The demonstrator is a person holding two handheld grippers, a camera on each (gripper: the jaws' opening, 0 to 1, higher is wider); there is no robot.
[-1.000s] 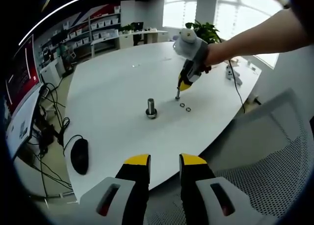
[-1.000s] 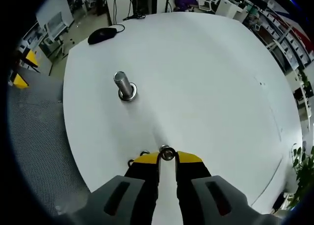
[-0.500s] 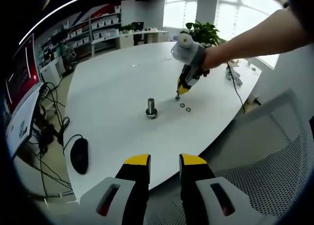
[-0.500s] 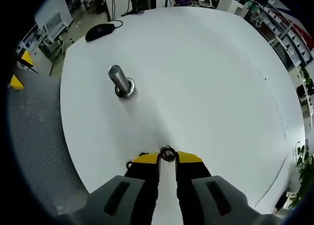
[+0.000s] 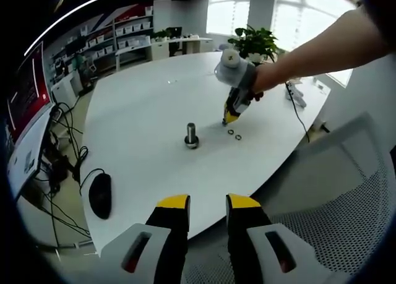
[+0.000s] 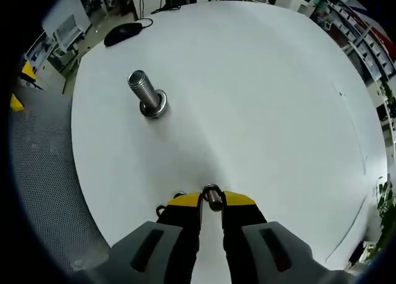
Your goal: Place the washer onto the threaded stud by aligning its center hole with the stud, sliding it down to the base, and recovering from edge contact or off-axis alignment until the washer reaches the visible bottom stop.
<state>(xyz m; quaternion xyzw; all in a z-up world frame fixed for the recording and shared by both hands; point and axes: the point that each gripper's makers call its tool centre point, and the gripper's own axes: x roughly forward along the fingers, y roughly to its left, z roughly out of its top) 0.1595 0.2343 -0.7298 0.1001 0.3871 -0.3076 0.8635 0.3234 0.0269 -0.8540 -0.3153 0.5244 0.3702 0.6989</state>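
Here, in the left gripper view, the left hand-held gripper (image 5: 207, 203) hangs slightly spread and empty off the tabletop (image 5: 142, 111) edge. In the right gripper view, the right hand-held gripper (image 6: 211, 200) pinches the washer (image 6: 211, 193), well apart from the threaded stud (image 6: 145, 93); alignment and sliding down remain.

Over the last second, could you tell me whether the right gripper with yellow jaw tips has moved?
Yes. In the left gripper view, the right gripper has drifted slightly up the white table, away from the two loose washers, while the steel threaded stud stayed put.
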